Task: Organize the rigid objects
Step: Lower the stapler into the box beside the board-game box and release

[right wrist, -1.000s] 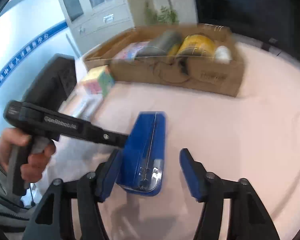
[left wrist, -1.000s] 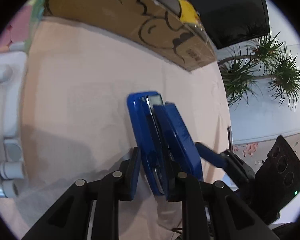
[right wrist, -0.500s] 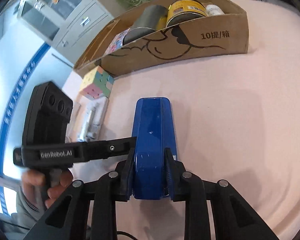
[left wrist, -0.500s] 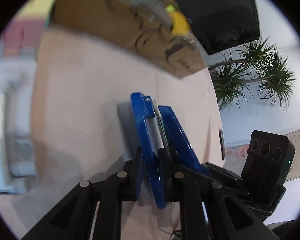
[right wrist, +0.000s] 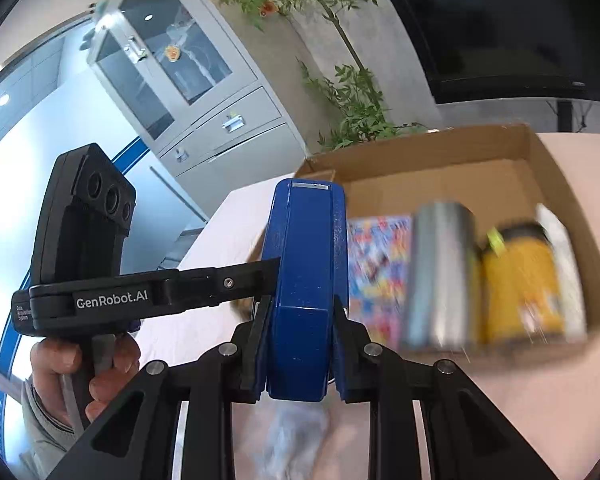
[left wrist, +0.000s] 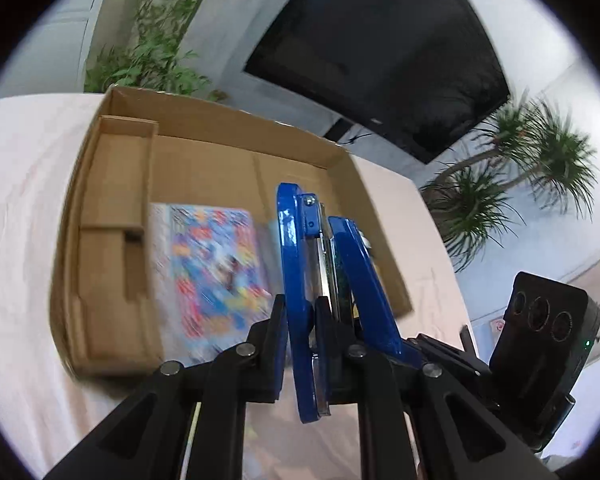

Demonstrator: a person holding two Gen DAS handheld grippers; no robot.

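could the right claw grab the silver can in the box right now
Probably not as things stand: the right claw is shut on the blue stapler, so it has nothing free for the silver can in the cardboard box.

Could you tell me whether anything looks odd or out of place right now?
Yes: the blue metal stapler is clamped by both the left gripper and right gripper at once, held above the open cardboard box rather than resting inside.

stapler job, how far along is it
Done: the cardboard box already holds a colourful book, grey cylinder and yellow jar. In hand: both grippers clamp the blue stapler in front of the box. Left: setting it inside.
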